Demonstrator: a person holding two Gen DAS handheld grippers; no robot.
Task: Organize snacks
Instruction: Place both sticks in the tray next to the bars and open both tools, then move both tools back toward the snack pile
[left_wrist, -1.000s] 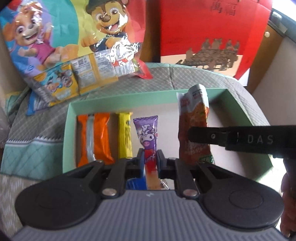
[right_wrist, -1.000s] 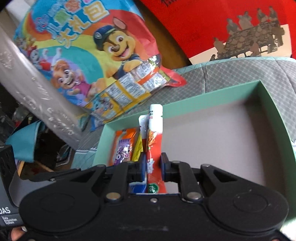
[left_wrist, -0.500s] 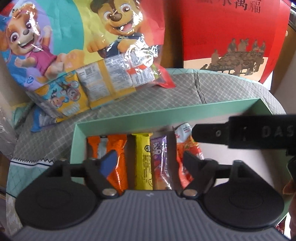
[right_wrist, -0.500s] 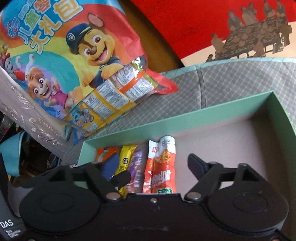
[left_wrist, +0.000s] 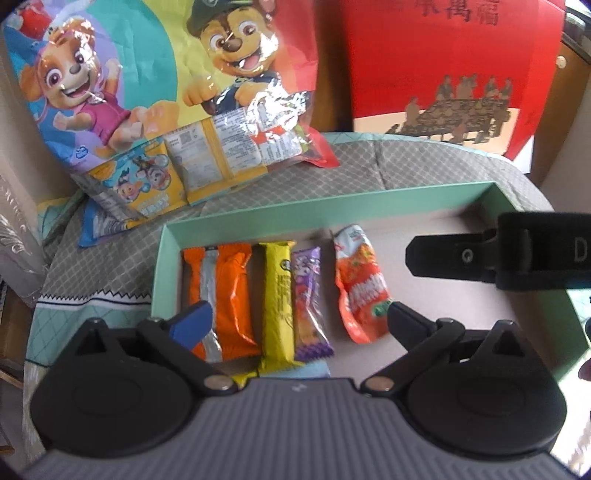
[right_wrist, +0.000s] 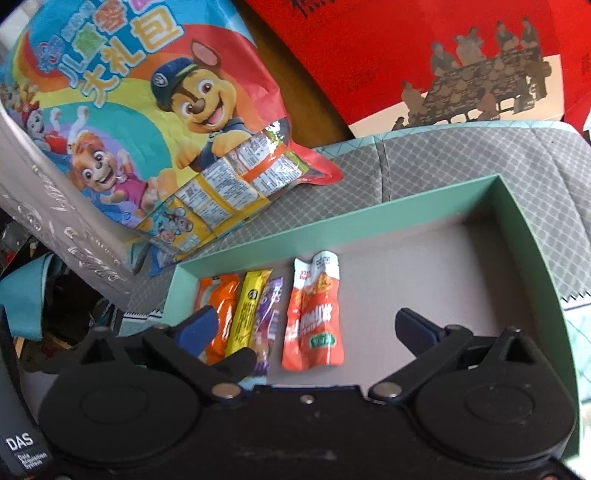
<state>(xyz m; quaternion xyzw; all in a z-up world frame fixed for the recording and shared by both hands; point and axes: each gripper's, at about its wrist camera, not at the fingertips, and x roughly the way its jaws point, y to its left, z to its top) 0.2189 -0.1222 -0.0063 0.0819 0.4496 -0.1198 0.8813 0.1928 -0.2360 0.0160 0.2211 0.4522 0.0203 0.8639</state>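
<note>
Both jaw pairs stood spread wide and empty, having just been opening: left gripper above the purple packet, right gripper above the red-orange pouch, each snack lying flat and free on the floor of the green box. Packets sat lengthwise in one row from the box's left wall, orange wrapper, yellow bar, purple, then the pouch slightly apart, likely to keep the right half free for more. Beyond the box, the cartoon snack bag leaned on the quilted cover, probably the supply, beside a red gift box.
</note>
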